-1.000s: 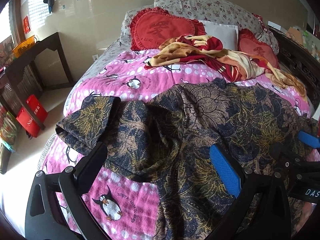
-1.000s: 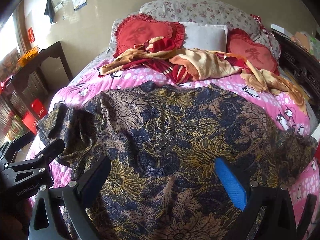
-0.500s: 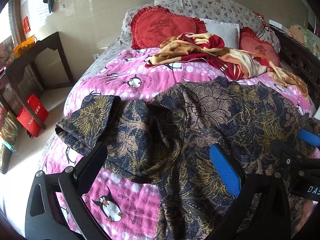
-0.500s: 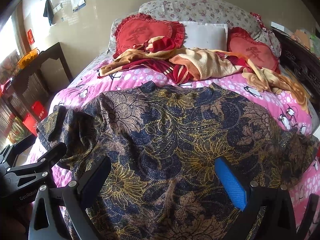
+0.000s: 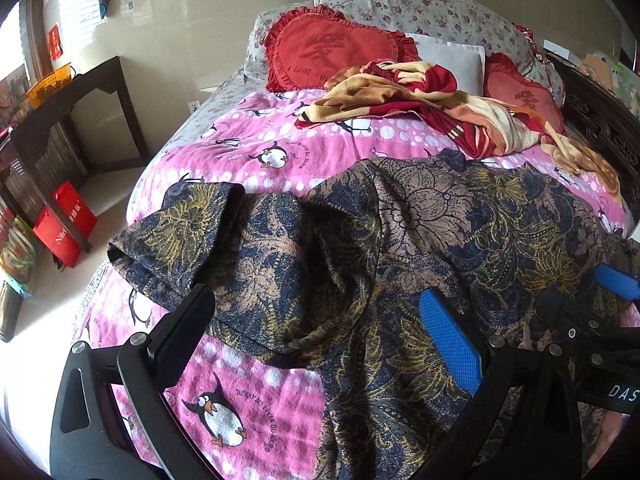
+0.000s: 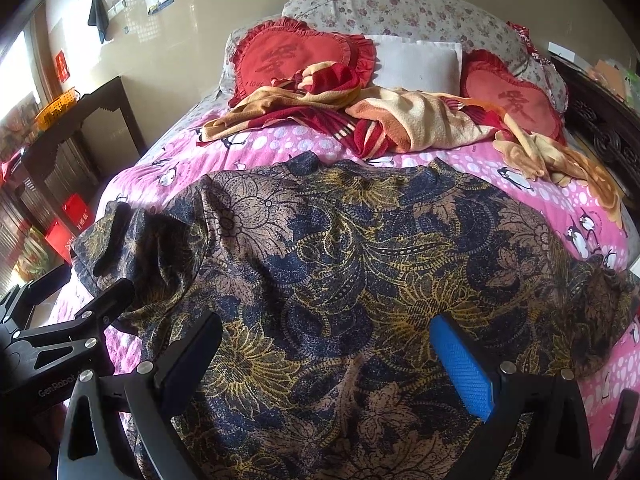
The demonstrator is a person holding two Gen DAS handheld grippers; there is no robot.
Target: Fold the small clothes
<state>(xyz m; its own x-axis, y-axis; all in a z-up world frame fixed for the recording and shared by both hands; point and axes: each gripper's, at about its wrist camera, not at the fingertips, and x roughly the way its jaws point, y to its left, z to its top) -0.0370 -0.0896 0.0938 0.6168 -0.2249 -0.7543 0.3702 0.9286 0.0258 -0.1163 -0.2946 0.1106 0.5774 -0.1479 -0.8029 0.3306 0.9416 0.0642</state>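
Observation:
A dark blue, brown and gold floral shirt point(image 6: 360, 264) lies spread on a pink penguin-print bedcover point(image 5: 256, 148), collar toward the pillows. Its left sleeve point(image 5: 180, 236) is bunched and partly folded near the bed's left edge. My left gripper point(image 5: 316, 332) hangs open above the shirt's lower left side, holding nothing. My right gripper point(image 6: 328, 360) stands open over the shirt's lower middle, also holding nothing. In the right wrist view the left gripper point(image 6: 60, 332) shows at the left edge. The right gripper point(image 5: 592, 320) shows at the right of the left wrist view.
A crumpled red and yellow blanket point(image 6: 380, 120) lies beyond the shirt. Red heart cushions point(image 6: 296, 56), a white pillow point(image 6: 416, 64) and a floral pillow point(image 6: 400, 12) sit at the headboard. A dark wooden table point(image 5: 68, 120) and red bags point(image 5: 64, 228) stand left of the bed.
Both grippers drifted slightly closer to the shirt and pillows; both stay open. The shirt has not moved.

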